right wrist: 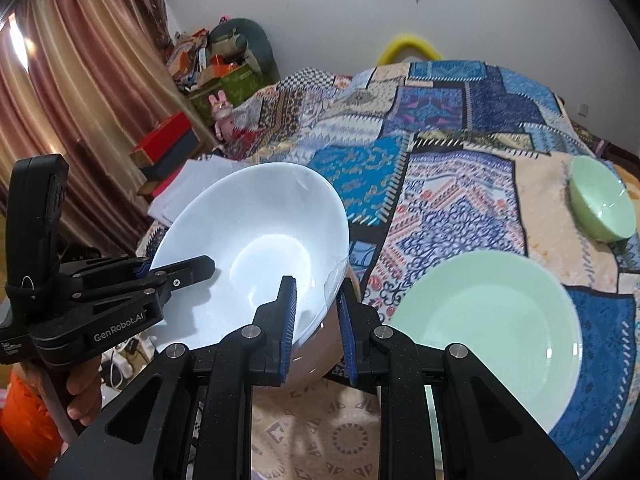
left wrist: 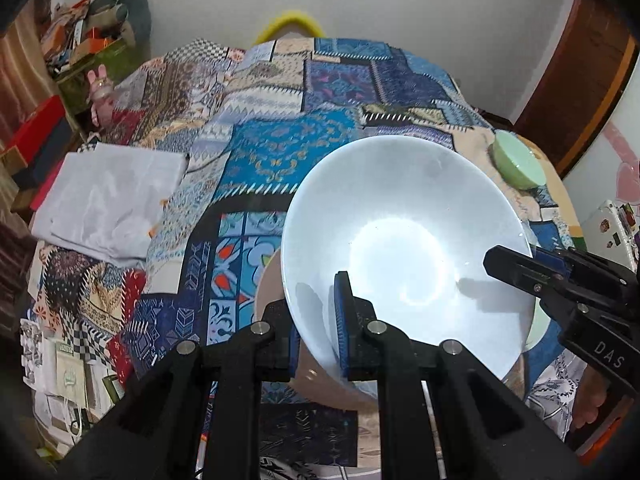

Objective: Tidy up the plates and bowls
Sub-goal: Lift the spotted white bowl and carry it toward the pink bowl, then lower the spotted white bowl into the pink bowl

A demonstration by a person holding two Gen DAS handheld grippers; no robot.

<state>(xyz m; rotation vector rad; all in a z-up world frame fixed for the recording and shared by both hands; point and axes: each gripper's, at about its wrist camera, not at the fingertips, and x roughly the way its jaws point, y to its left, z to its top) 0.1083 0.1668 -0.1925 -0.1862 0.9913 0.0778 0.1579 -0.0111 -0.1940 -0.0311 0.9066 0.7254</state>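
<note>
A large white bowl (left wrist: 404, 240) is held tilted above the patchwork bedspread. My left gripper (left wrist: 318, 336) is shut on its near-left rim. My right gripper (right wrist: 316, 320) straddles the bowl's right rim (right wrist: 280, 248), and its jaws look closed on it. The right gripper also shows in the left wrist view (left wrist: 516, 268); the left one shows in the right wrist view (right wrist: 180, 272). A pale green plate (right wrist: 488, 332) lies flat to the right of the bowl. A small green bowl (right wrist: 602, 204) stands upright farther back right, also seen in the left wrist view (left wrist: 518, 164).
The patchwork bedspread (left wrist: 280, 148) covers the whole surface. A folded white cloth (left wrist: 108, 200) lies at the left. Boxes and clutter (right wrist: 208, 68) stand by the curtain at the far left. A yellow ring (right wrist: 410, 50) is behind the far edge.
</note>
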